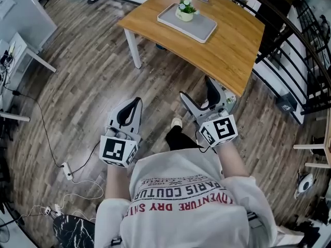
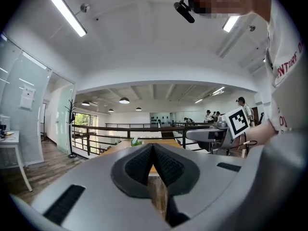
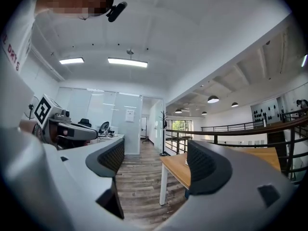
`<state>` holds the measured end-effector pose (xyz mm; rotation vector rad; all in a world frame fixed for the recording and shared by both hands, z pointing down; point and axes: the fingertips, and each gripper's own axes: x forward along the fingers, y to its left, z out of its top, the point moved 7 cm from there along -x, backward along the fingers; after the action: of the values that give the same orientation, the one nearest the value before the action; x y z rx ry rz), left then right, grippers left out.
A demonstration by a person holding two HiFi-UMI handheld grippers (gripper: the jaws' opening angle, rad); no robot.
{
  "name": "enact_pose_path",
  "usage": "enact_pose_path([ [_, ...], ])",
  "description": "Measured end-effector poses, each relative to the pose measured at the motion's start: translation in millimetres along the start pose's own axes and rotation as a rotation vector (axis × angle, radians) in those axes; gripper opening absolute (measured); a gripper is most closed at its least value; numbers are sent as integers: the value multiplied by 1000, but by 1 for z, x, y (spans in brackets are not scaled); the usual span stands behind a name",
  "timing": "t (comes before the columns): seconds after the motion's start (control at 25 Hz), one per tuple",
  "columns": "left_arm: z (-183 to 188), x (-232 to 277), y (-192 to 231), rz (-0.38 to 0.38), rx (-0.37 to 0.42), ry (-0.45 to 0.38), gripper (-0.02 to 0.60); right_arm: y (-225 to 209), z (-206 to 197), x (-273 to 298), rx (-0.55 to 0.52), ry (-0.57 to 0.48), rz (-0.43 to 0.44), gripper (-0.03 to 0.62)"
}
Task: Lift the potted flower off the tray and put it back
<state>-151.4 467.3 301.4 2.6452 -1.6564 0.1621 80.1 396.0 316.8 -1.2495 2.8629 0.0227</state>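
Grey jaws on the left gripper (image 2: 153, 146) meet at their tips with nothing between them. Those on the right gripper (image 3: 156, 157) stand wide apart, also empty. Both are held level in front of the person's chest, side by side but apart.

The pot (image 1: 185, 10) sits well ahead of both, a little to the right gripper's side. It stands upright on the far end of the tray (image 1: 199, 29), on the table (image 1: 232, 45). Nothing has been lifted yet; I judge this to be the walk-up.

To do it well, the person should go in with the right gripper, since it is already spread. I would keep it level, put its jaws either side of the pot's body below the leaves, and close on the pot rather than the flowers. The lift should go straight up, clear of the tray's rim.

Only the head view shows pot and tray together. The left gripper view gives just a scrap of green (image 2: 136, 141) past its jaw tips, with the right gripper off to its right. The right gripper view shows only a corner and leg of the table, no pot, with the left gripper off to its left.
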Motion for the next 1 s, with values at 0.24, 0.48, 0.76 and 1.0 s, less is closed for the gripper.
enact_pose_path([
  [0.24,-14,53,33,20,13,37,12,-42,-23,67,69,19,16,395],
  [0.48,2,140,80,60,13,39,12,-110,-23,153,56,50,66,394],
  [0.76,22,263,128,19,34,28,12,-214,-29,227,52,96,15,394],
  [1.0,23,342,143,-51,18,53,12,-269,-46,253,84,153,-25,395],
])
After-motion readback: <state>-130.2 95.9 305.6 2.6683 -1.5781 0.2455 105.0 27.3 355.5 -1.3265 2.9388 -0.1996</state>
